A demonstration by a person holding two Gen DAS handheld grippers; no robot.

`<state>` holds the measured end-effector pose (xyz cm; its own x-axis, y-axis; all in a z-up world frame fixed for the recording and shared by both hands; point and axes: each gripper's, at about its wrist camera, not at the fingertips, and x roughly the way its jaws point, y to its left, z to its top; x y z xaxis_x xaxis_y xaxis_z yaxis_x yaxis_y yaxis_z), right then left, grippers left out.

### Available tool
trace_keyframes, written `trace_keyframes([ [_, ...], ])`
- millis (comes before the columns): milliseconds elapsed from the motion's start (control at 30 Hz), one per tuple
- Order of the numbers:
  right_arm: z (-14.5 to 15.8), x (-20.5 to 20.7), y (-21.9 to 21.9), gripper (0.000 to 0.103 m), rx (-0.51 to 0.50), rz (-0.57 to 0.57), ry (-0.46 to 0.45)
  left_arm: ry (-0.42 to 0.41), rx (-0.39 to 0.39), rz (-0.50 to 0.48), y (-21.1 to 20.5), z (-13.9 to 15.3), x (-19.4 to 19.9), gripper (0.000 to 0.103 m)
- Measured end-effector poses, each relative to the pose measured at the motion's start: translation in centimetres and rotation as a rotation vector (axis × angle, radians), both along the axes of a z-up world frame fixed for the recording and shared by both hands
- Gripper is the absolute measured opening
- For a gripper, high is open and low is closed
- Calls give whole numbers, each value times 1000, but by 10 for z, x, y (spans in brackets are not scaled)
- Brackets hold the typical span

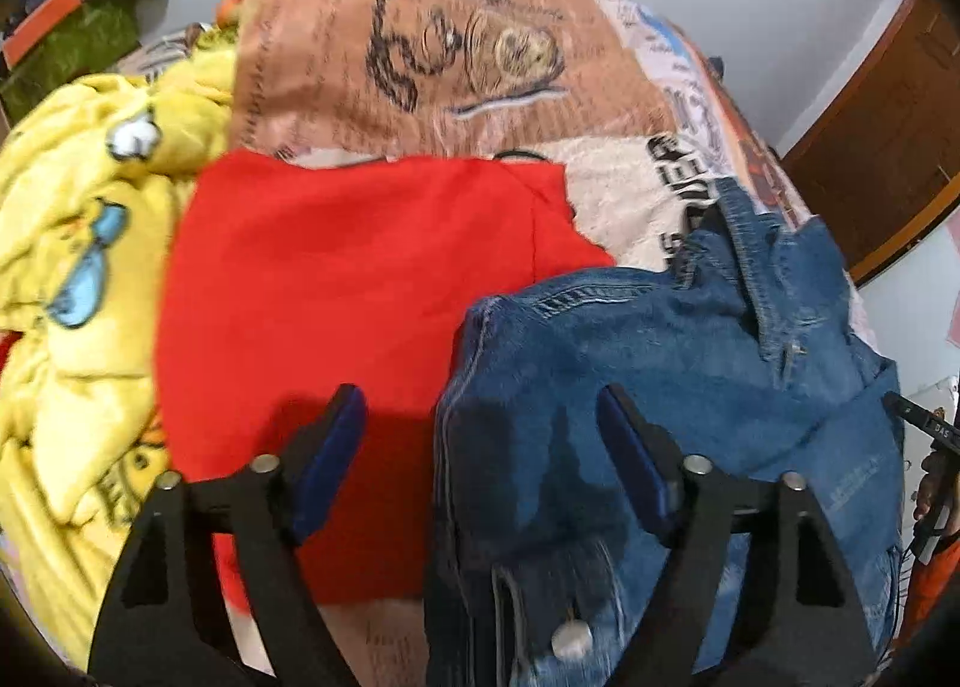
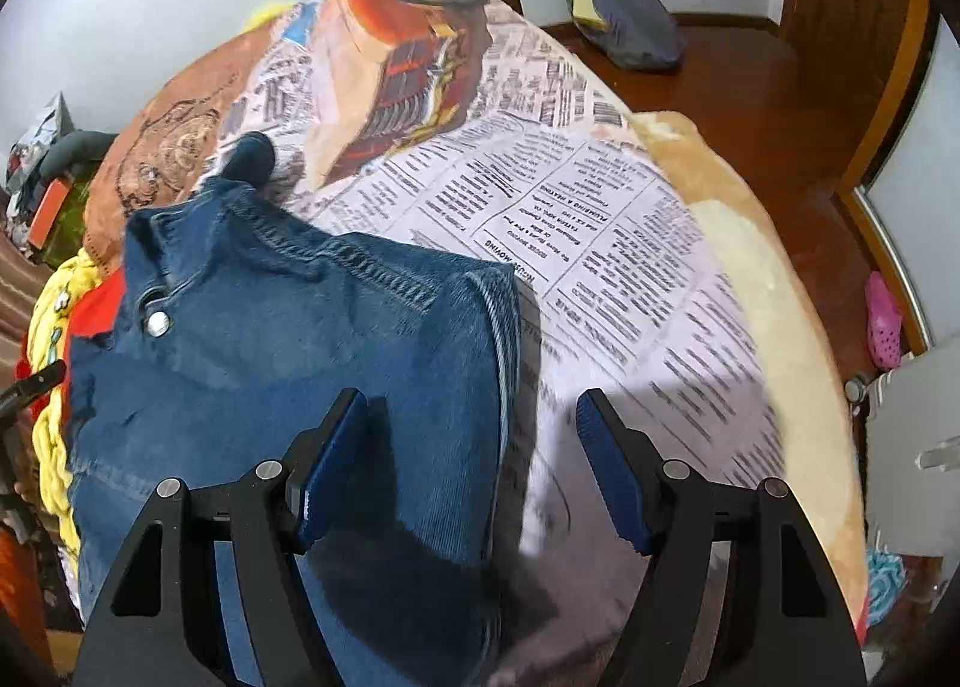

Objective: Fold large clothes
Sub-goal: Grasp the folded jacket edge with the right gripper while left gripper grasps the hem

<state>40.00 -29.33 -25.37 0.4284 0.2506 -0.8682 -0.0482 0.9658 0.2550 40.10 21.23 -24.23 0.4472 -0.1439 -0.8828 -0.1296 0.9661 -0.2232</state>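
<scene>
I am holding both tongs spread wide and gripping nothing. My left gripper [image 1: 483, 441] is hovering over the near edge where the denim jacket [image 1: 660, 375] is overlapping the red garment [image 1: 336, 291]; my right gripper [image 2: 471, 447] is hovering over the jacket's right-hand edge [image 2: 288, 363], with 1 finger above denim and the other above the newspaper-print bedspread [image 2: 630, 243]. The jacket is lying on the bed in front of me, looking roughly doubled over, its collar and snap button showing, though its outline is uneven, so I am judging its fold only partly done. The red piece is lying fairly flat, perhaps folded already; I cannot tell for sure. The yellow garment [image 1: 78, 243] is sitting crumpled at the left and a cream fleece piece [image 1: 624, 201] is peeking out behind, so most of the folding seems left.
</scene>
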Motion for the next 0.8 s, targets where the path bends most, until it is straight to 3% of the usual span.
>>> trace_keyframes([
  [100,2,6,6,58,-25,10,-36,35,-17,3,-2,-18,14,54],
  [167,0,12,11,31,-21,29,-32,46,-46,-5,-5,-26,19,28],
  [267,1,17,15,14,-30,46,-35,31,-19,-12,-15,-24,18,13],
  [433,23,21,23,11,-50,96,-92,-86,107,-30,-35,22,3,8],
  [633,60,42,41,11,-56,160,-160,-201,160,-12,-31,77,-13,8],
  [800,86,62,63,11,-48,201,-230,-235,137,67,-6,92,-16,8],
])
